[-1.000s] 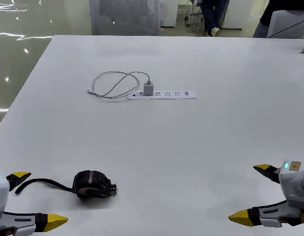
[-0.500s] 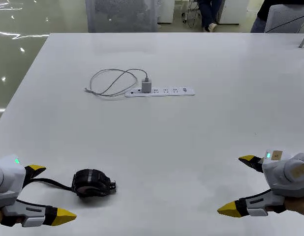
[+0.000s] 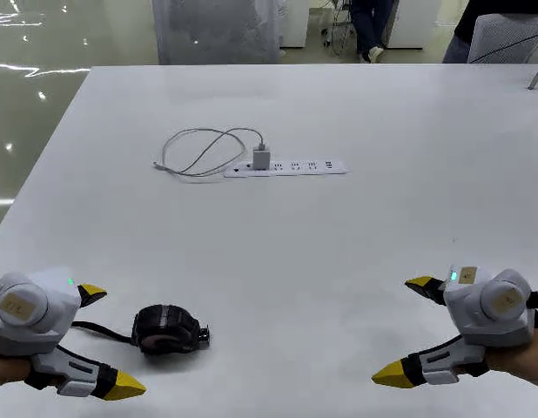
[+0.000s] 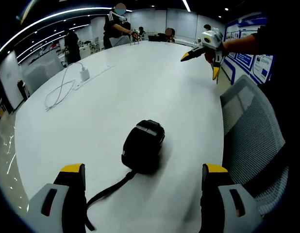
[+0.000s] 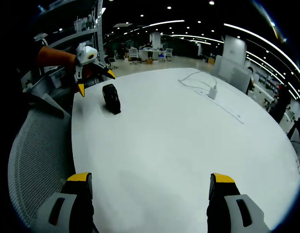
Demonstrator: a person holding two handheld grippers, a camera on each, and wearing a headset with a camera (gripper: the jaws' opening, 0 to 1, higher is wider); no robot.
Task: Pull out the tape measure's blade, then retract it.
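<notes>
Closer now, the left claw [image 3: 112, 338] is spread wide and empty just beside the tape measure [image 3: 169, 328], which lies on the surface [image 3: 295, 244], blade not yet drawn. The right claw [image 3: 401, 329], equally agape, holds nothing, well apart from it. Grasping seems next.

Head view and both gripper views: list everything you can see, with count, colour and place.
tape measure: 1, black, on the near left of the table, just ahead of the left gripper
strap: 1, black, trailing from the tape measure toward the left gripper
power strip: 1, white, mid-table
charger: 1, white, plugged into the power strip's left end
cable: 1, pale grey, looped left of the charger
table: 1, white
mesh chair: 1, grey, at the table's near edge
left gripper: 1, white with yellow tips, open
right gripper: 1, white with yellow tips, open, near right
</notes>
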